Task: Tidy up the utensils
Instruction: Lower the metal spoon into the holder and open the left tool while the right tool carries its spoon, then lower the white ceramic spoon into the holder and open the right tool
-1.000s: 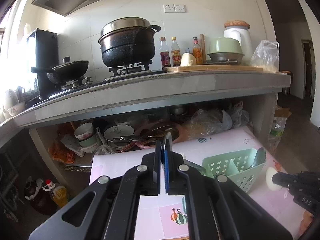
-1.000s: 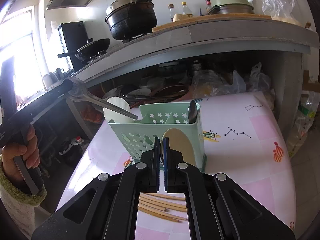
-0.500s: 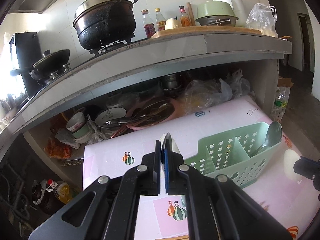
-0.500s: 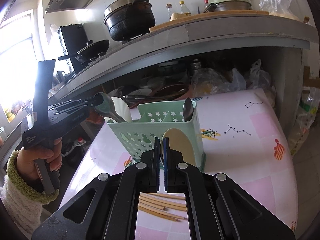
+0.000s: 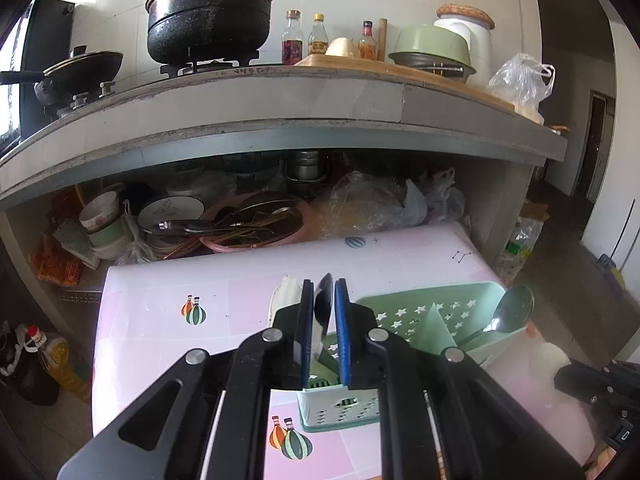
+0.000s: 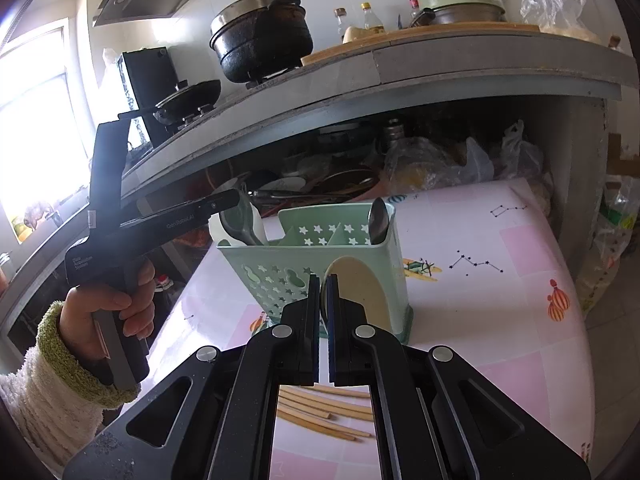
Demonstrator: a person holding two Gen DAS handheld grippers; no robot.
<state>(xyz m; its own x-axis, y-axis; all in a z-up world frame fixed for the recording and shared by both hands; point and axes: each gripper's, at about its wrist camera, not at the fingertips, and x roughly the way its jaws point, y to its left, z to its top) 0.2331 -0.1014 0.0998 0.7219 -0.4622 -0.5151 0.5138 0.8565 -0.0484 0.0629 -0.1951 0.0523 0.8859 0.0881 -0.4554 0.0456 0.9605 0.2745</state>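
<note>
1. At far left in the right wrist view, a hand (image 6: 120, 312) in a green-cuffed sleeve grips the handle of the left hand-held gripper (image 5: 324, 300), which reaches toward the basket's left end.
2. The left hand-held gripper's blue pads are slightly apart, with a metal spoon (image 5: 322, 312) between them; I cannot tell whether they still pinch it. The spoon's bowl points up and its handle slants down into the leftmost compartment of the green basket (image 6: 280, 276).
3. A white spoon (image 5: 286, 294) lies on the tabletop (image 5: 160, 320), just left of the basket's near end.
4. The green basket, star-punched, stands on the pink patterned tabletop, and a second metal spoon (image 6: 378, 220) stands upright in its right-hand compartment.
5. The right hand-held gripper (image 6: 324, 300) is pressed almost together on a pale, cream-coloured spoon (image 6: 352, 292), held in front of the basket's near wall.
6. Wooden chopsticks (image 6: 320, 412) lie loose on the tabletop beneath the right hand-held gripper.
</note>
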